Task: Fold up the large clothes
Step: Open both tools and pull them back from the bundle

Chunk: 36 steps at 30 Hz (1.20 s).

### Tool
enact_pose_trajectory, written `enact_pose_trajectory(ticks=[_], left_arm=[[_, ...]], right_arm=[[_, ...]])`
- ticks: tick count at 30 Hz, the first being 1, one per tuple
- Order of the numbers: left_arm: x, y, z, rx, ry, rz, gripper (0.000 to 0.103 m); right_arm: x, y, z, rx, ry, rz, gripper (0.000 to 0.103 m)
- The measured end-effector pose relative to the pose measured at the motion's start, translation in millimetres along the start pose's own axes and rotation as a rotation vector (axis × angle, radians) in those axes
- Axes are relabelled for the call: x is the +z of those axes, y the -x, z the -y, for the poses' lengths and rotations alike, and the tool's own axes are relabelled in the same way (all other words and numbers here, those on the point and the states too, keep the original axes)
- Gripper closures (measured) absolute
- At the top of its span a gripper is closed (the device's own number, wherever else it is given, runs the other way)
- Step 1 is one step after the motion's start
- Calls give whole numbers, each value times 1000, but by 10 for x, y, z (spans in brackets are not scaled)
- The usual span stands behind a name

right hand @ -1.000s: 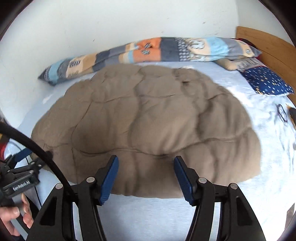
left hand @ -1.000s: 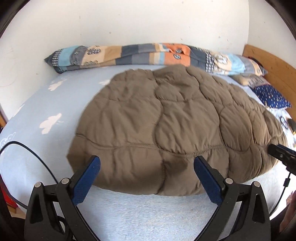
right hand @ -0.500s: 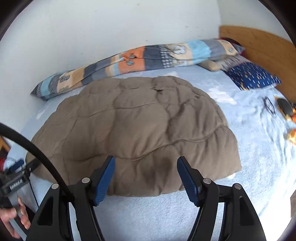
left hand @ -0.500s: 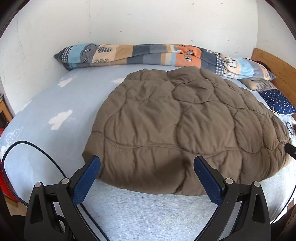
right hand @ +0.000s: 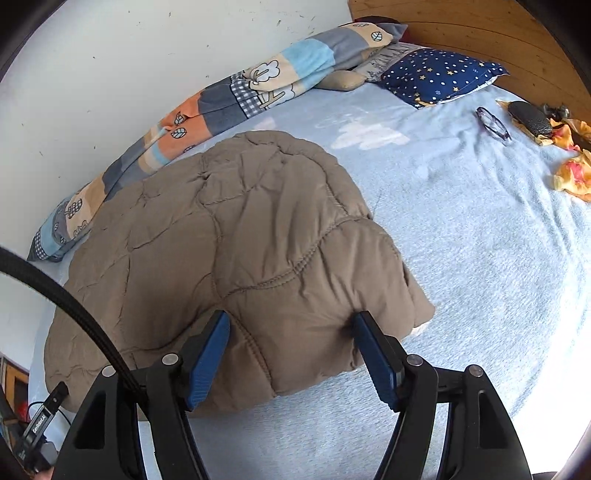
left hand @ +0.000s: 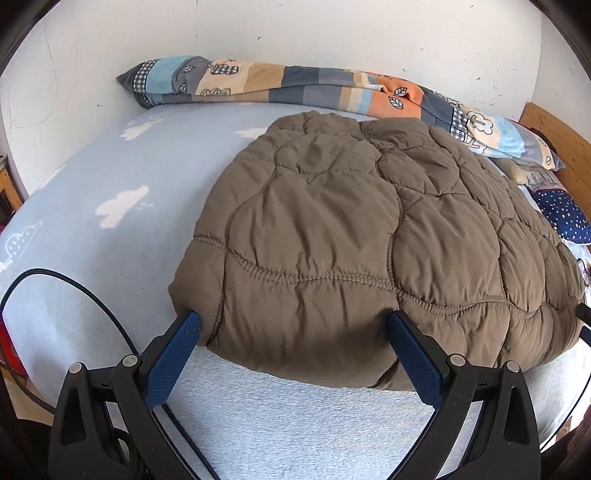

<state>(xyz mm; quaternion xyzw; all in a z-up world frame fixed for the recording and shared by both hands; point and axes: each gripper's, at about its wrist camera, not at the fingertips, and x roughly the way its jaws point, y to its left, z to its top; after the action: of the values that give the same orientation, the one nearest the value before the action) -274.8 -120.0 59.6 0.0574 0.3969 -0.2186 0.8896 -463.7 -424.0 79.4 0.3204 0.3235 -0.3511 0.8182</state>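
Observation:
A brown quilted jacket (left hand: 332, 229) lies spread flat on the light blue bed sheet (left hand: 92, 184). My left gripper (left hand: 293, 325) is open, and its blue pads straddle the jacket's near edge by the left corner. In the right wrist view the jacket (right hand: 221, 229) runs away to the left. My right gripper (right hand: 291, 321) is open around its near right corner. Both its fingertips (right hand: 221, 321) touch the puffy fabric, which bulges between them. Neither gripper has pinched any cloth.
A patchwork blanket roll (left hand: 295, 85) lies along the white wall behind the jacket. A navy star pillow (right hand: 436, 77) leans against the wooden headboard (right hand: 480, 29). Glasses (right hand: 493, 123), a black case (right hand: 530, 118) and orange cloth (right hand: 572, 166) lie at the right. A black cable (left hand: 74, 288) loops at the near left.
Both grippers have closed in on the jacket's near edge, the left toward its left corner, the right toward its right corner while rolling. The right jaws have widened a little.

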Motion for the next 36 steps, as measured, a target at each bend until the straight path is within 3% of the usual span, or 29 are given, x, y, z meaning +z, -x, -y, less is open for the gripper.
enact_pose_trajectory(ticks=[5, 10, 13, 18, 26, 36], left_arm=[[17, 45, -29, 8, 6, 16, 2], [22, 0, -51, 2, 17, -1, 2], [30, 56, -29, 2, 8, 27, 2], [34, 162, 27, -4, -15, 75, 2], [15, 304, 176, -10, -95, 118, 2], [12, 439, 210, 40, -106, 158, 2]], right_arm=[[-6, 143, 63, -2, -21, 54, 28], [-33, -30, 240, -17, -92, -31, 23], [-50, 4, 250, -8, -100, -28, 23], [-102, 199, 5, -9, 11, 57, 23], [-402, 546, -685, 48, 297, 185, 23], [-894, 734, -1039, 121, 417, 174, 21]])
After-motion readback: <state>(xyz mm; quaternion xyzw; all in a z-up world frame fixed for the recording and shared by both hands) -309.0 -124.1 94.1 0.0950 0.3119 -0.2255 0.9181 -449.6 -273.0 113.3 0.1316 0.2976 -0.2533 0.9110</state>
